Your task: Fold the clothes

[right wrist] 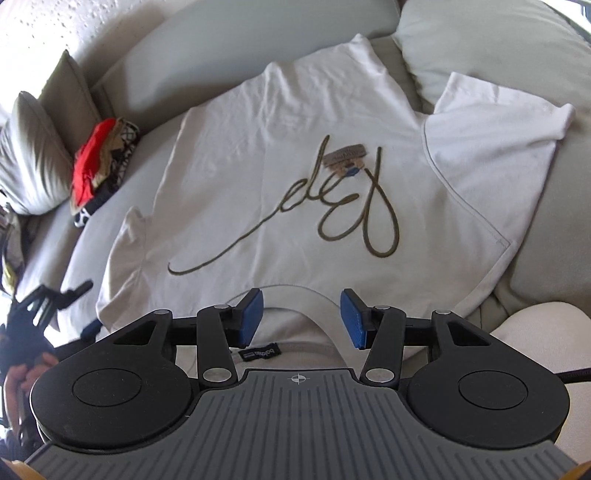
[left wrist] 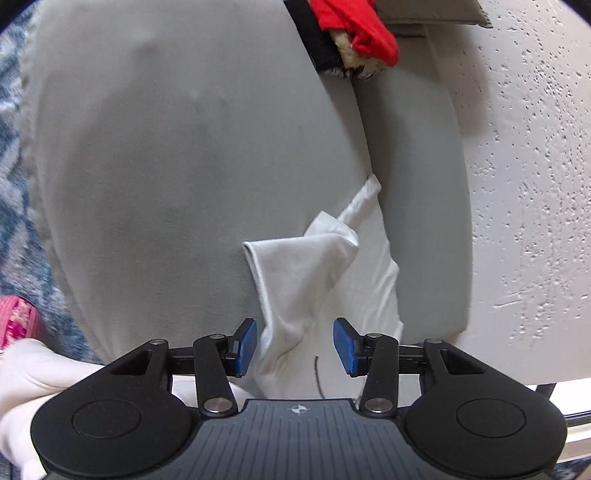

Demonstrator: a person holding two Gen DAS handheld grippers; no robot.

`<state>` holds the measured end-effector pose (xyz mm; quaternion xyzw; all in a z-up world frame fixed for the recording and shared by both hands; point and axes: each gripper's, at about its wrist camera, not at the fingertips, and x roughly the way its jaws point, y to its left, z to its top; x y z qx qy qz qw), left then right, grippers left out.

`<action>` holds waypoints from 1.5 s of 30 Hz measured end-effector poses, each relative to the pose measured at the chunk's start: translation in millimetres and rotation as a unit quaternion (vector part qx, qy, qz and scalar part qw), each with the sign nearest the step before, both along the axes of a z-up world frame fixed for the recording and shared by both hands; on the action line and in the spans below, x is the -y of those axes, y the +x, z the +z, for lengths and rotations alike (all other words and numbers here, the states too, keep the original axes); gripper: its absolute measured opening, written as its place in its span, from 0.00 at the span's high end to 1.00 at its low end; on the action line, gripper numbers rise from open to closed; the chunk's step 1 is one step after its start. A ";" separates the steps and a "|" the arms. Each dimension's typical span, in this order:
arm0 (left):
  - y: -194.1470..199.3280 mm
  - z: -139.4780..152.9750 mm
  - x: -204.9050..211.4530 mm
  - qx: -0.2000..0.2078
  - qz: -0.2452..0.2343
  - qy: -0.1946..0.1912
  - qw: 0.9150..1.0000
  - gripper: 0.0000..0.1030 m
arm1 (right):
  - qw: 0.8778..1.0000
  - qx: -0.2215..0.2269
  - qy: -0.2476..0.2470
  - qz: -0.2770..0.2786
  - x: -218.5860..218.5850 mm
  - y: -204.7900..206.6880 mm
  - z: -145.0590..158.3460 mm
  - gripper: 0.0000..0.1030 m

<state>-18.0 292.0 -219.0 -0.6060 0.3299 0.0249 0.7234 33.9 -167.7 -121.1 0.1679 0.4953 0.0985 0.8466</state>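
Note:
A white T-shirt (right wrist: 295, 166) with olive script lies spread face up on the grey sofa seat (right wrist: 122, 206). A small card tag (right wrist: 345, 153) rests on its chest. My right gripper (right wrist: 301, 317) hovers open over the collar (right wrist: 295, 345), and its pads touch nothing. In the left wrist view, a crumpled white sleeve (left wrist: 306, 266) lies at the seam of the seat. It runs down between the blue pads of my left gripper (left wrist: 295, 347), whose jaws stand apart and do not press it.
A pile of red and dark clothes (right wrist: 99, 162) sits at the sofa's far left, beside a grey pillow (right wrist: 29, 155). The same pile (left wrist: 354, 29) tops the left wrist view. A textured white wall (left wrist: 535, 147) is on the right and a blue patterned rug (left wrist: 14, 147) on the left.

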 end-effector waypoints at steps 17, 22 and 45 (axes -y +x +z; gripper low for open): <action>23.1 -21.3 -29.7 0.058 0.120 -0.040 0.990 0.97 | 0.998 -0.049 0.007 -0.046 16.9 6.2 -30.6 0.48; 14.2 16.4 -17.5 0.047 0.129 0.123 0.983 1.00 | 0.998 -0.046 0.000 -0.034 17.3 6.8 -29.8 0.48; 14.1 -6.1 -32.7 0.012 0.089 0.109 0.990 0.71 | 0.997 -0.050 0.029 -0.043 29.9 7.1 -33.4 0.43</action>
